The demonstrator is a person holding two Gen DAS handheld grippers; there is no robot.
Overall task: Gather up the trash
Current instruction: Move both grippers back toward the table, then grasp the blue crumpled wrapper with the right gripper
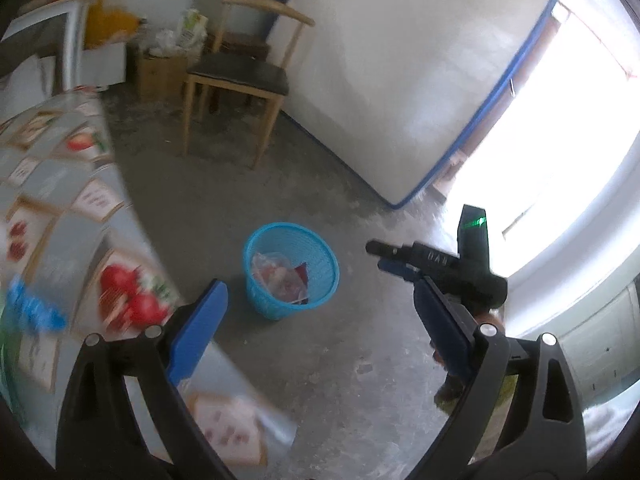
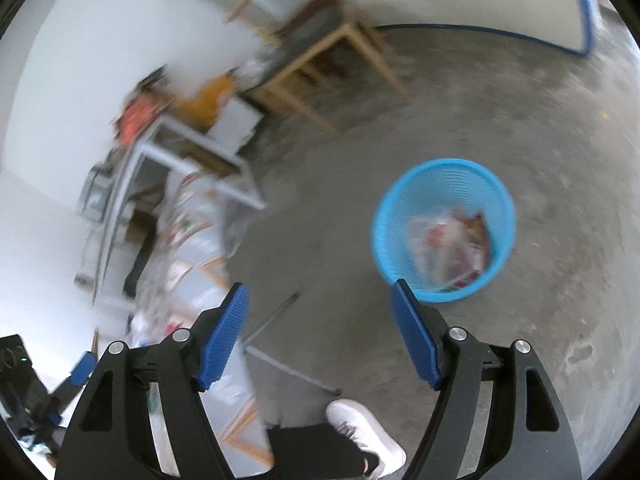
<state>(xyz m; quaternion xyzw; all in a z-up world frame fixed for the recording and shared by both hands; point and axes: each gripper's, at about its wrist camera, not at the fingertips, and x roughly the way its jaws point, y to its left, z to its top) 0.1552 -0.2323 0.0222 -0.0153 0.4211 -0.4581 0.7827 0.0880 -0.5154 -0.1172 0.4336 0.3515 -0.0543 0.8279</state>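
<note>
Grey concrete floor (image 1: 304, 364) under blue basket (image 1: 291, 270), wooden chair (image 1: 240, 80), leaning mattress (image 1: 400, 80).

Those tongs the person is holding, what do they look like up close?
Each pair of tongs, left and right, has two black plastic arms with triangular cut-outs and silver rivets, tipped with flat blue ribbed pads. The right tool's body is black, with a green light.

Left gripper (image 1: 320, 322) has black arms, ridged blue pads (image 1: 198, 330), silver screws; right gripper (image 2: 318, 334) matches; white shoe (image 2: 366, 436), black trouser leg (image 2: 316, 454).
</note>
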